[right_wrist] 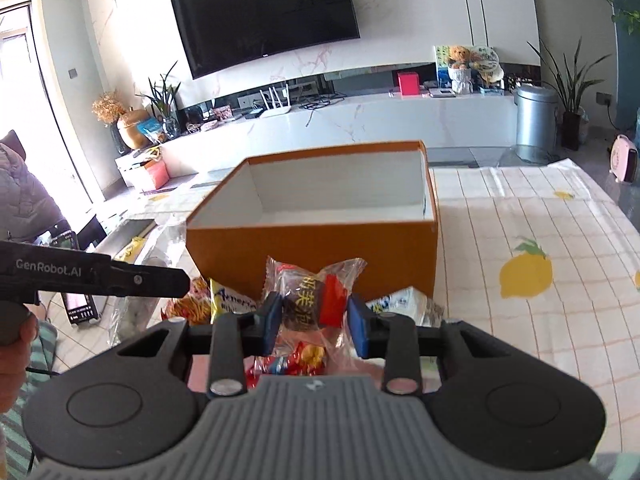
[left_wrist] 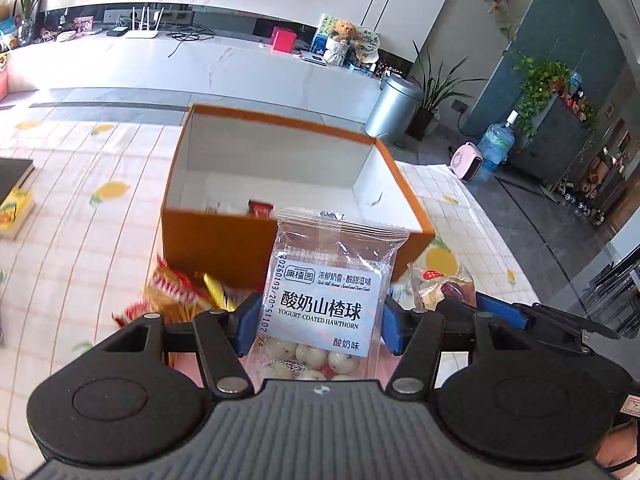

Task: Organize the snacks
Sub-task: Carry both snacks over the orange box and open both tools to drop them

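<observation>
- Two grippers, each carrying one snack, both short of the orange box.
- Left gripper: blue pads bear on the two side edges of a clear packet of yogurt-coated hawthorn balls. Jaws stand fairly wide because the packet is gripped across its width. Label faces the camera and the sealed top edge points up, so the packet stands upright between the fingers.
- Right gripper: pads stand much closer together, pinching a small dark-and-red wrapped candy by its body. The crimped clear ends of the wrapper splay out above the fingers.
- Judgement: holding each packet by its sides leaves the lower end free, so it can drop straight down once the pads part.
- Loose snacks lie on the table just in front of the box's near wall: a red-and-yellow bag, a yellow packet, a white one to the right. More red wrappers show under the right gripper.
- Orange box, white inside, is open on top. In the left view two packets already lie on its floor near the front wall.
- Lemon-print tablecloth covers the table under everything.
- Step in hand, as I read it: carrying both items over the near rim for release. Neither packet is above the opening yet.
</observation>
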Demonstrator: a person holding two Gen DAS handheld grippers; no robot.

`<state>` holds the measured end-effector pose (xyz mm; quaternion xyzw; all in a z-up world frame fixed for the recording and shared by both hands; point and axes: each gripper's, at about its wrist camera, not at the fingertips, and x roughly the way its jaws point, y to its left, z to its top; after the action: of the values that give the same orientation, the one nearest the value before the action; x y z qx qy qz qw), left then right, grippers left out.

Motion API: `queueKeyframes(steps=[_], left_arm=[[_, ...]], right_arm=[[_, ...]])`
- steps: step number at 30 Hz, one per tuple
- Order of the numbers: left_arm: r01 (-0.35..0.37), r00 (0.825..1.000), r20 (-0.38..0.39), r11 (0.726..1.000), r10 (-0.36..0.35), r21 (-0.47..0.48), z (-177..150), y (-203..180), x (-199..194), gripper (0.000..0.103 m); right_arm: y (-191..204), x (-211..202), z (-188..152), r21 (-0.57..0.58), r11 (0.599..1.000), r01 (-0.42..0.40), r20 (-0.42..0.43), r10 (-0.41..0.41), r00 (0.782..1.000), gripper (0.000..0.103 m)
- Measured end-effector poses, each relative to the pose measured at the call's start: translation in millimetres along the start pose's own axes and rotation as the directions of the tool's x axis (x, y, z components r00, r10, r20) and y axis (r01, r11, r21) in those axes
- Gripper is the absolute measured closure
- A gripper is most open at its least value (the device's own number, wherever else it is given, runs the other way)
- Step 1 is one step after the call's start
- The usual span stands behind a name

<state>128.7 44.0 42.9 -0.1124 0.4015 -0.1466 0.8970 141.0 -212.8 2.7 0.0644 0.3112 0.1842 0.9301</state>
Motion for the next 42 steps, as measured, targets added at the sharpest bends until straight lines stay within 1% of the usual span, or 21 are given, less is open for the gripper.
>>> queueKeyframes(steps=[3,6,8,11,12,15,18,20,23,28,31,33,34,37,42], left_arm=[[0.001,1.0,-0.001,1.0,0.0,0.006,26.8,0.4,8.0,0.035],[0.01,1.0,-0.001,1.0,-0.01,0.001,55.2,1.9,18.1,0.035],[-0.004,1.0,0.004,1.0,0.004,0.006,74.3,3.1,25.2,0.035],[-0.041,0.999,-0.016,0.999,0.041,0.004,95.7,7.3,43.2,0.035],[-0.063,0.998,-0.028,0.998,0.063,0.009,101.5,9.1,52.4,0.035],[-0.125,0.99,-0.065,0.992,0.126,0.022,108.7,13.4,79.4,0.035],[-0.185,0.975,-0.11,0.981,0.191,0.063,109.8,16.8,108.6,0.035],[-0.224,0.962,-0.142,0.972,0.233,0.076,108.9,18.1,126.2,0.035],[-0.247,0.947,-0.185,0.964,0.261,0.099,109.5,22.2,148.6,0.035],[-0.295,0.916,-0.233,0.942,0.326,0.161,104.8,26.1,178.9,0.035],[-0.301,0.906,-0.251,0.935,0.342,0.188,101.6,28.9,189.9,0.035],[-0.291,0.903,-0.267,0.937,0.336,0.195,102.6,30.0,195.4,0.035],[-0.296,0.897,-0.276,0.934,0.344,0.201,102.8,30.2,197.7,0.035],[-0.302,0.886,-0.293,0.928,0.358,0.22,102.7,29.4,203.7,0.035],[-0.309,0.879,-0.305,0.924,0.367,0.224,104.7,28.5,210.1,0.034]], right_arm=[[-0.1,7.7,26.6,-0.004,0.999,-0.032,0.002,0.032,0.999,0.07],[-2.0,23.6,54.5,0.008,0.998,-0.064,-0.019,0.065,0.998,0.07],[-3.4,36.5,73.1,0.013,0.997,-0.075,-0.034,0.075,0.997,0.07],[-5.2,59.8,99.2,0.02,0.997,-0.078,-0.062,0.079,0.995,0.07],[-6.1,68.9,106.2,0.02,0.997,-0.072,-0.072,0.073,0.995,0.07],[-8.8,99.7,119.8,0.011,0.999,-0.049,-0.122,0.05,0.991,0.07],[-13.7,133.6,120.3,0.0,1.0,-0.021,-0.19,0.02,0.982,0.069],[-17.6,157.4,118.8,-0.009,1.0,0.001,-0.243,-0.003,0.97,0.069],[-20.8,184.0,117.5,-0.026,0.999,0.02,-0.291,-0.027,0.956,0.069],[-25.1,220.5,112.5,-0.058,0.998,0.037,-0.372,-0.057,0.927,0.069],[-27.6,240.3,110.7,-0.073,0.997,0.039,-0.413,-0.066,0.908,0.069],[-27.3,250.1,108.7,-0.081,0.996,0.039,-0.44,-0.071,0.895,0.069],[-27.0,254.4,108.5,-0.091,0.995,0.04,-0.451,-0.077,0.889,0.069],[-26.8,264.6,108.1,-0.127,0.99,0.057,-0.465,-0.11,0.878,0.069],[-30.3,272.9,106.2,-0.143,0.988,0.066,-0.482,-0.127,0.867,0.068]])
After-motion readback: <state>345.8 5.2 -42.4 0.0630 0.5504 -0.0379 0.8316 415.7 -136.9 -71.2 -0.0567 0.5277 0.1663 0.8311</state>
